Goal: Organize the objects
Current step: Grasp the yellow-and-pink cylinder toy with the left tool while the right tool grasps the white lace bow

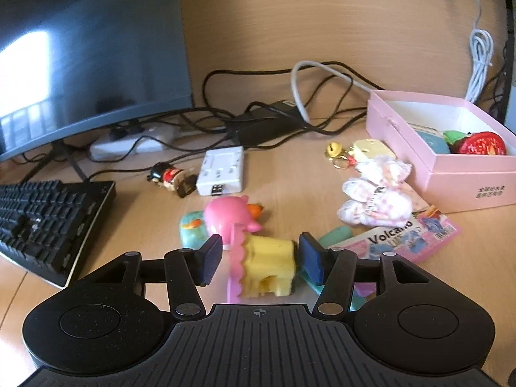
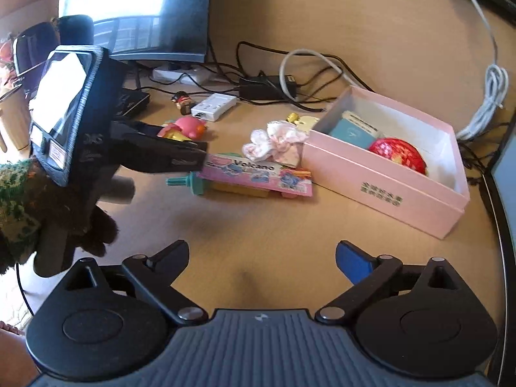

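**Left tool bracketed the yellow toy, right tool idle**

Left wrist view: the left tool (image 1: 259, 259) stood half spread, its 2 pads flanking the yellow toy (image 1: 269, 266) on the table (image 1: 290, 48). The right-hand pad looked about touching it and the other stood clear, so nothing was gripped. A pink comb-like piece (image 1: 237, 261) leaned against the toy and might be snagged or knocked if the pads closed.

Right wrist view: the right tool (image 2: 261, 262) was released wide over bare table, holding nothing. The pink box (image 2: 383, 174) sat open nearby, a red ball (image 2: 398, 154) already inside.

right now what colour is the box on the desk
Pale pink outside, white inside; the box shows best in the right wrist view.
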Action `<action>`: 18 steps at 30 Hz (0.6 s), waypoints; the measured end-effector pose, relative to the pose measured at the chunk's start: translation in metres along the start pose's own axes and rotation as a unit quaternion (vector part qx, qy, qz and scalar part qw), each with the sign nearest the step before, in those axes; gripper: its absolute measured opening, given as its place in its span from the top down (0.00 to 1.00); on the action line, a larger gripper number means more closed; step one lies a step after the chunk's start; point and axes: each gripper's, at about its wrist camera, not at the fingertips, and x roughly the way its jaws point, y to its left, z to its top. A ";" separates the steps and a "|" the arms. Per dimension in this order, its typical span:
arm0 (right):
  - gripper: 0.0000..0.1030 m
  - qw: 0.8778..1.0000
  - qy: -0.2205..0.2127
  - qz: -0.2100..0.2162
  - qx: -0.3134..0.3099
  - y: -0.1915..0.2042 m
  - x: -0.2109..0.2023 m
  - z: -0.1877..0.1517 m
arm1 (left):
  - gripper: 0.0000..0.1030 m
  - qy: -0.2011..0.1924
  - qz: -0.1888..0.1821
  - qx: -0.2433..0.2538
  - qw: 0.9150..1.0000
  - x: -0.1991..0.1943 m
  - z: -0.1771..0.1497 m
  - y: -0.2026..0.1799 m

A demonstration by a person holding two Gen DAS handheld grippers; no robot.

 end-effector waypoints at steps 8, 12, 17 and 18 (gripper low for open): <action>0.05 1.000 0.001 -0.016 0.008 -0.004 0.005 -0.005 | 0.53 0.037 0.001 0.009 0.999 0.001 -0.015 0.012; 0.12 0.998 -0.031 -0.045 -0.029 0.005 0.009 0.008 | 0.54 0.031 -0.030 -0.032 0.999 -0.013 -0.013 0.031; 0.33 0.989 -0.064 -0.084 -0.107 0.024 0.039 0.040 | 0.54 0.014 -0.057 -0.046 0.997 -0.049 -0.012 0.049; 0.33 0.987 -0.066 -0.087 -0.116 0.028 0.050 0.049 | 0.54 0.016 -0.064 -0.048 0.997 -0.054 -0.012 0.052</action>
